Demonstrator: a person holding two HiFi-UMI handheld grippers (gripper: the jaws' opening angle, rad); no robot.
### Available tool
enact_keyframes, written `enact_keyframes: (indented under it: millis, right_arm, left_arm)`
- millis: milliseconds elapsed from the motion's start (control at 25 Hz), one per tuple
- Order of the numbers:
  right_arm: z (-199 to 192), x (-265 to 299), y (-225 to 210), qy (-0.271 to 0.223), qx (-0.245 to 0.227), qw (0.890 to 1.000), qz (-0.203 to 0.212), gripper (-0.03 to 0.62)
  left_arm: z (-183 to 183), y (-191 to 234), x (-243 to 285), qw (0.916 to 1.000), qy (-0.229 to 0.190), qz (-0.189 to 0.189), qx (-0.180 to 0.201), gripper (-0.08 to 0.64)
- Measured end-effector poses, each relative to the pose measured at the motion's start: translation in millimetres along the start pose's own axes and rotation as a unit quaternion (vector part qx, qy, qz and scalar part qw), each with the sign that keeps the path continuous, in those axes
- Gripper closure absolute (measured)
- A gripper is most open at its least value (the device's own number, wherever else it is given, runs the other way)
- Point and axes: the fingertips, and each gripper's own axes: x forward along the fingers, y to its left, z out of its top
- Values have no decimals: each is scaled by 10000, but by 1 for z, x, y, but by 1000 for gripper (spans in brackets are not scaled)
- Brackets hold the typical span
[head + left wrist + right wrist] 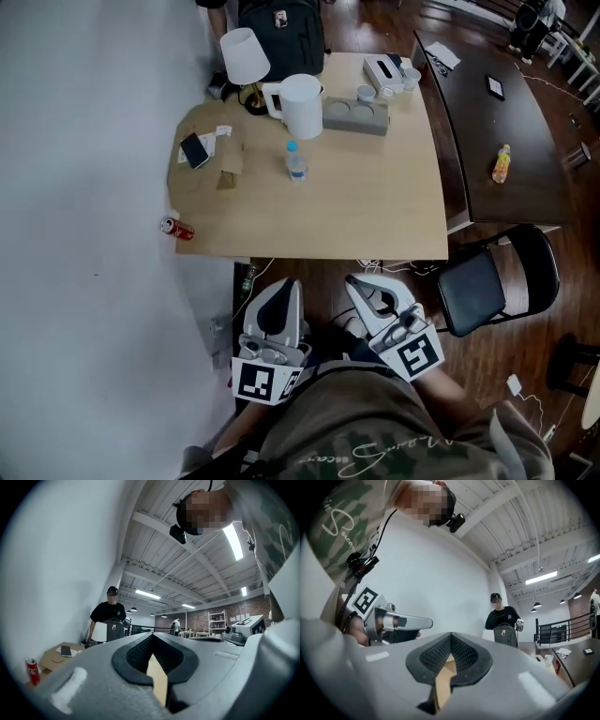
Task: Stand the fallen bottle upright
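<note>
A clear water bottle (296, 161) with a blue cap stands upright near the middle of the light wooden table (375, 206). Both grippers are held low, in front of the table's near edge and apart from everything on it. My left gripper (281, 286) has its jaws together with nothing between them, and its tip (151, 637) points level toward the table. My right gripper (361, 281) is shut and empty as well (451, 637). The left gripper (401, 620) also shows at the left of the right gripper view.
On the table stand a white jug (300, 105), a lamp (245, 56), a grey tray (356, 116), a phone (194, 150) and a red can (176, 228) at the left edge. A dark table (506, 122) with a yellow bottle (502, 164) and a black chair (492, 277) are to the right. A person (108, 613) stands behind the table.
</note>
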Motion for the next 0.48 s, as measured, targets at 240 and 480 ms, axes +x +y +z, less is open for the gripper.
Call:
enact_keyframes:
  millis: [240, 480]
  right_arm:
    - [15, 19, 21, -266, 184, 9995, 51, 591]
    - [16, 31, 35, -286, 275, 9992, 76, 591]
  left_arm:
    - [19, 18, -29, 9996, -266, 79, 76, 557]
    - [29, 36, -43, 9988, -432, 194, 106, 557]
